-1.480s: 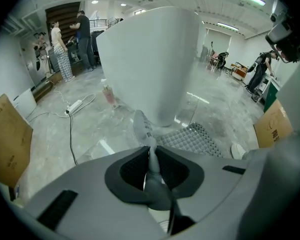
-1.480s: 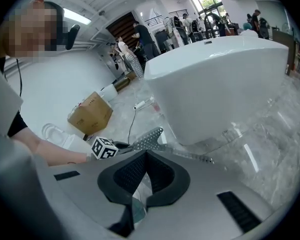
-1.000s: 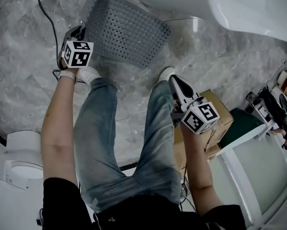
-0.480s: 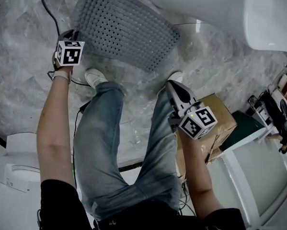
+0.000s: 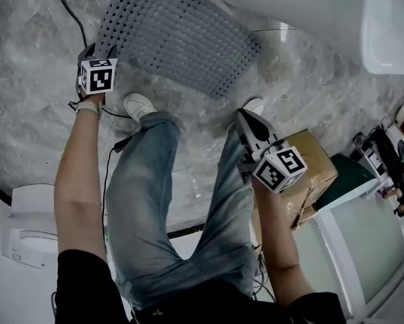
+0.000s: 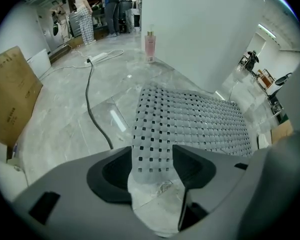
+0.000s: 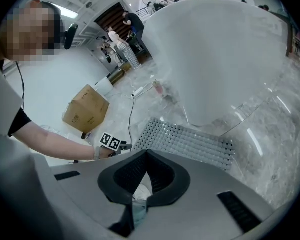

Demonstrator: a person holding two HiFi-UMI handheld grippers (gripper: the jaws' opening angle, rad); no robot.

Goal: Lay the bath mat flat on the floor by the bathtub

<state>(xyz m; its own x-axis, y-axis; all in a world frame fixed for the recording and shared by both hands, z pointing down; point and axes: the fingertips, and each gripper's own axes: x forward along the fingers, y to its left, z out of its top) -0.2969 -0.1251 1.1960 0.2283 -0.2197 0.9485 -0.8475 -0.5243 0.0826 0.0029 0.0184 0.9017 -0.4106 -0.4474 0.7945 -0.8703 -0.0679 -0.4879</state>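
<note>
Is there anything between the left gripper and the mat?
No, nothing visible. The left gripper, whose jaws have just been opening, is already at the mat; its corner lies between the open jaws.

The bath mat (image 5: 178, 36) is lying on the floor (image 5: 40, 113), just before the bathtub (image 5: 303, 5). A cable (image 6: 86, 96) is running along the floor left of the mat. A bottle (image 6: 150, 46) is standing behind it, apparently beside the bathtub.

This looks like a bathroom set staged inside a bigger hall: white bathtub (image 5: 303, 5), marble floor (image 5: 33, 100) and toilet (image 5: 26, 231), with cardboard boxes (image 5: 314, 164), a loose cable (image 6: 89, 99) and people (image 6: 84, 14) standing beyond.
</note>
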